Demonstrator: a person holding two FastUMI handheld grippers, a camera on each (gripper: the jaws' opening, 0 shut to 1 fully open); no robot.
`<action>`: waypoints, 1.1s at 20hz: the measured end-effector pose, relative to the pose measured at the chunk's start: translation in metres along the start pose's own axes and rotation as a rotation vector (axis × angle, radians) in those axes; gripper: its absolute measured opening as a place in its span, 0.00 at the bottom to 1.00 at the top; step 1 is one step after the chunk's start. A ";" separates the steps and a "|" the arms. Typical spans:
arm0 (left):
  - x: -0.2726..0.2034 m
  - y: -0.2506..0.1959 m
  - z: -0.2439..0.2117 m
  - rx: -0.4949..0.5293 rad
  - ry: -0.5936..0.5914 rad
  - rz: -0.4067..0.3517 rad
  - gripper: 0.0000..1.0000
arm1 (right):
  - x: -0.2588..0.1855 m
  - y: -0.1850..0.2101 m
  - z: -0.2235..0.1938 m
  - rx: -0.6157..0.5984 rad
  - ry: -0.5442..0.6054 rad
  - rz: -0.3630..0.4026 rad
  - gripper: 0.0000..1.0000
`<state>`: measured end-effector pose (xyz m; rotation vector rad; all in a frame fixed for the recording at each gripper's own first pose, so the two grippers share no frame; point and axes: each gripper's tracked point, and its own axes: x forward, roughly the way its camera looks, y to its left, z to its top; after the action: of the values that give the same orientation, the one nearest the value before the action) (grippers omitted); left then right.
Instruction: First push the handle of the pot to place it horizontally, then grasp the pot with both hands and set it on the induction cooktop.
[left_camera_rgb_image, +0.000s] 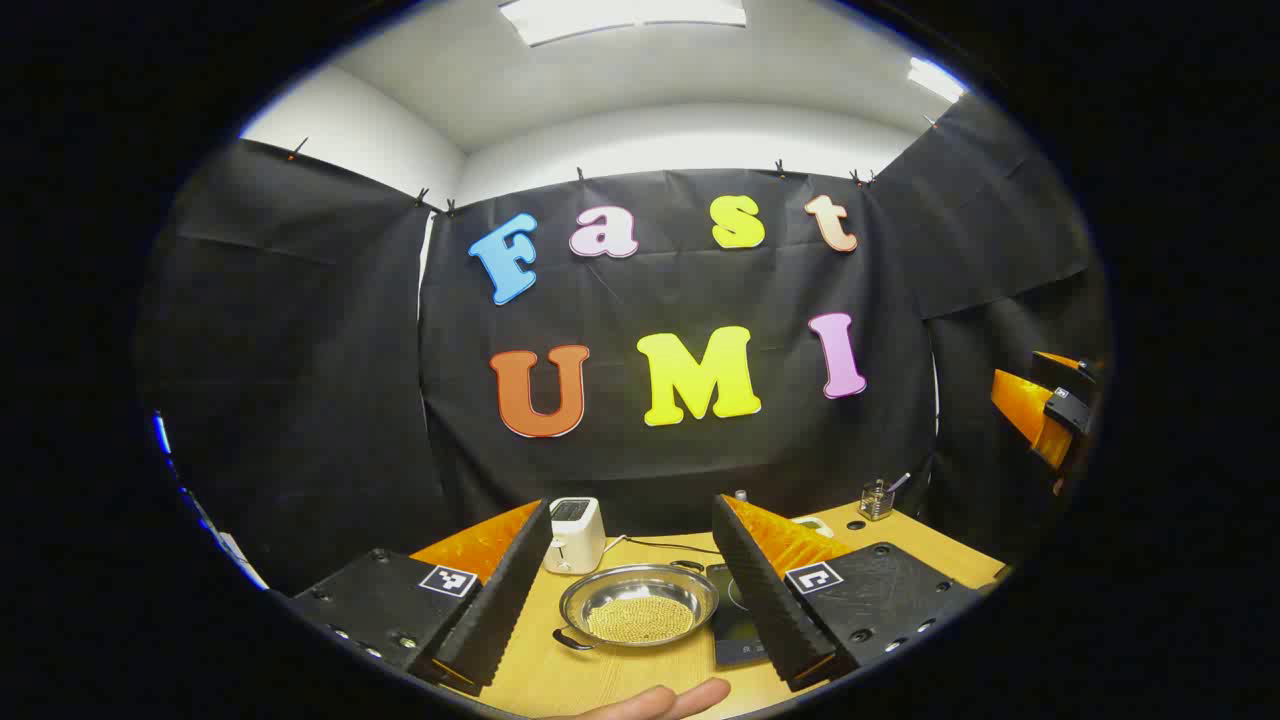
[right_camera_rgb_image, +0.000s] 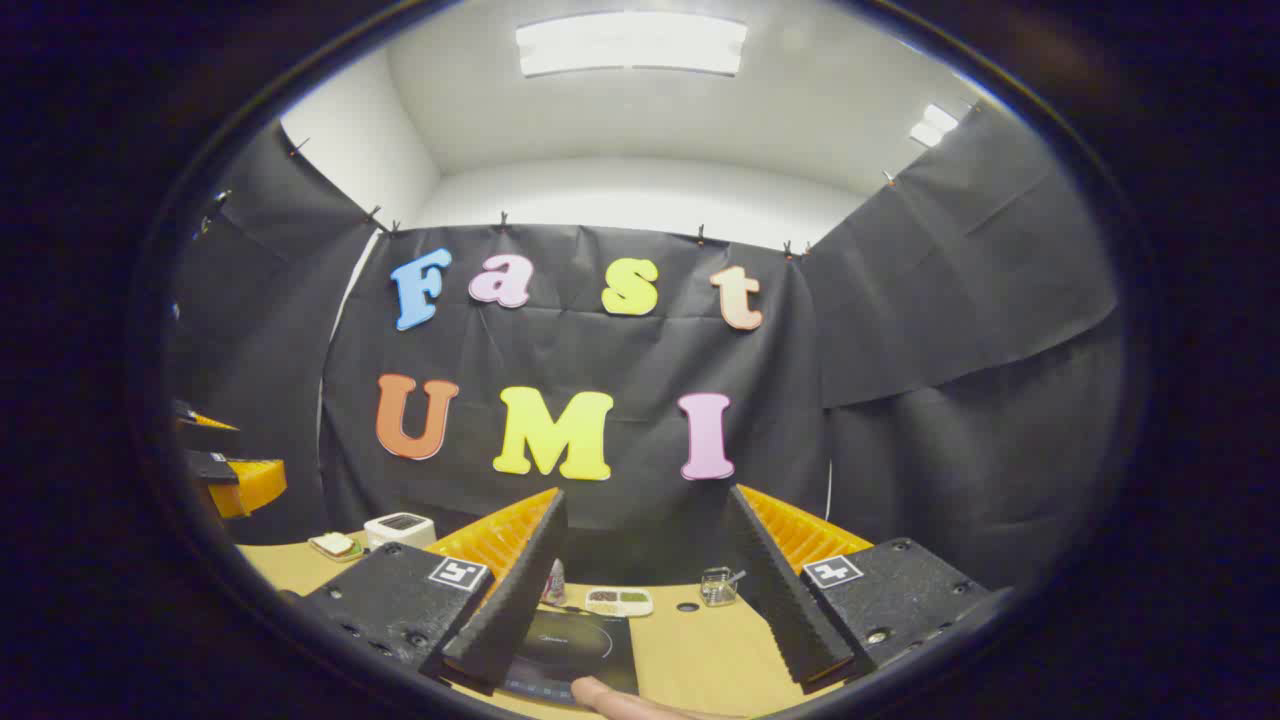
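A shallow steel pot (left_camera_rgb_image: 640, 605) with yellow grains inside sits on the wooden table (left_camera_rgb_image: 560, 680), straight ahead between my left gripper's fingers. One dark pot handle (left_camera_rgb_image: 574, 640) points near-left, the other (left_camera_rgb_image: 690, 566) far-right. The black induction cooktop (left_camera_rgb_image: 735, 620) lies just right of the pot; in the right gripper view the cooktop (right_camera_rgb_image: 575, 650) lies low between the fingers. My left gripper (left_camera_rgb_image: 633, 510) is open and above the table, holding nothing. My right gripper (right_camera_rgb_image: 648, 495) is open too. The right gripper (left_camera_rgb_image: 1050, 410) is also at the far right of the left gripper view, and the left gripper (right_camera_rgb_image: 225, 470) at the left of the right gripper view.
A white toaster (left_camera_rgb_image: 575, 535) stands behind the pot, its cord running right. A glass jar (left_camera_rgb_image: 877, 498) is at the back right. The right gripper view has a plate with bread (right_camera_rgb_image: 335, 545), a small bottle (right_camera_rgb_image: 555, 582), a divided dish (right_camera_rgb_image: 618, 600) and a fingertip (right_camera_rgb_image: 620, 700).
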<state>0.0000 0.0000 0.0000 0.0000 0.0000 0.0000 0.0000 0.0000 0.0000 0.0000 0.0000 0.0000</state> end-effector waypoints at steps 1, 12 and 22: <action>-0.002 0.001 0.003 -0.002 -0.006 0.002 0.96 | 0.004 0.001 0.005 -0.023 -0.013 0.008 0.96; 0.003 0.002 0.005 -0.053 -0.003 0.013 0.96 | 0.004 -0.006 -0.016 -0.001 0.123 -0.005 1.00; 0.014 -0.001 -0.023 -0.061 0.093 -0.004 0.96 | 0.023 -0.016 -0.040 0.004 0.175 0.009 1.00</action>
<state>0.0140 -0.0005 -0.0234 -0.0611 0.0930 -0.0041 0.0229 -0.0163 -0.0398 0.0040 0.1752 0.0094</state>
